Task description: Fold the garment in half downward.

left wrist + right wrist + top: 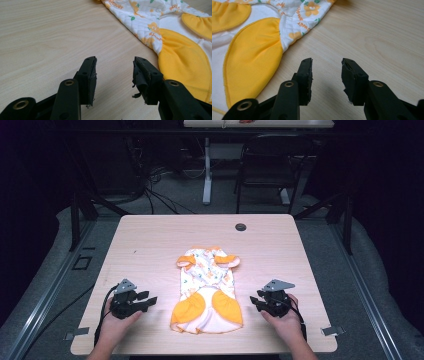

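Baby garment (207,290), white with a small orange-flower print and plain orange panels, lies flat at the middle of the wooden desk (150,245), its wider orange-panelled end toward the person and its narrower end with two orange cuffs pointing away. Left tongs (145,301) rest low over the desk just beside the garment's near-left edge, held in the person's left hand (116,322); the jaws stand wide apart with only bare wood between them. In the left gripper view the printed fabric and one orange panel (185,67) lie to the right of the jaws, apart from them. Right tongs (256,301), in the right hand (286,322), sit just beside the garment's near-right edge, jaws likewise wide and holding nothing. In the right gripper view an orange panel (252,62) lies to the left of the jaws, not touching them. A small dark round fitting (240,227) is set in the desk near its far edge, well apart from the garment. A dark chair (265,165) stands on the floor beyond the desk.
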### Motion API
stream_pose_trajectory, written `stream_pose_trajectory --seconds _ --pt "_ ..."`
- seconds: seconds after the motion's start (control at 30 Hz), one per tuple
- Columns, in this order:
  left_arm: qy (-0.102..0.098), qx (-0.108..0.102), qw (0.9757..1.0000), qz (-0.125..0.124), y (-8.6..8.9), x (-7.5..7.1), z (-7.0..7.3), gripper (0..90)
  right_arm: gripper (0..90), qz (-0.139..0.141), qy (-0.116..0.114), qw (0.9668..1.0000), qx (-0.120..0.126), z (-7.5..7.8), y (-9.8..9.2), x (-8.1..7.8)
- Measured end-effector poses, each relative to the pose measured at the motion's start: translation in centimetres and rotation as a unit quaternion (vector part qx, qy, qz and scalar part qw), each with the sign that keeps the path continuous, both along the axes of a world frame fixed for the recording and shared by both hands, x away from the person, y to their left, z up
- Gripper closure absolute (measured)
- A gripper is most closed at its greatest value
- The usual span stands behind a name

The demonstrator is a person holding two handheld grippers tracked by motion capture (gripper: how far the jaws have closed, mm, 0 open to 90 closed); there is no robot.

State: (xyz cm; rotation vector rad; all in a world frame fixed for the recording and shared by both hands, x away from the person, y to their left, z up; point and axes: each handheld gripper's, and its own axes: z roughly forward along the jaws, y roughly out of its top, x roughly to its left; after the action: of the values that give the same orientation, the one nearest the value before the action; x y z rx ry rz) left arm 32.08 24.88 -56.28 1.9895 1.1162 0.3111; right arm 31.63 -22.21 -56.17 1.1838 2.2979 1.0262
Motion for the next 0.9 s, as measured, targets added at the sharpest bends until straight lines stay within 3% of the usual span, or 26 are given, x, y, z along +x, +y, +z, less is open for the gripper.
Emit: stream_pose_trajectory --seconds 0.33,0.43,0.53,0.77,0.9 --pt "0.013 -0.001 0.9998 -0.015 -0.9 0.1 -0.2 55.9 61.6 0.006 0.005 0.9999 0.007 -0.1 0.2 0.2" --pt "0.012 0.009 0.9995 -0.027 -1.7 0.0 -0.3 57.3 63.7 0.011 0.005 0.9999 0.006 -0.1 0.4 0.2" --pt "0.012 0.009 0.9992 -0.036 -2.4 0.0 -0.2 60.0 68.2 0.029 0.003 0.9996 0.002 0.2 1.4 0.0" --pt "0.011 -0.004 0.9982 -0.059 -4.7 0.1 0.1 64.2 68.5 0.053 -0.001 0.9986 0.008 0.4 3.1 0.0" --pt "0.007 0.010 0.9968 -0.078 -6.0 0.1 0.1 64.5 67.2 0.069 0.006 0.9975 0.016 0.1 4.3 0.3"
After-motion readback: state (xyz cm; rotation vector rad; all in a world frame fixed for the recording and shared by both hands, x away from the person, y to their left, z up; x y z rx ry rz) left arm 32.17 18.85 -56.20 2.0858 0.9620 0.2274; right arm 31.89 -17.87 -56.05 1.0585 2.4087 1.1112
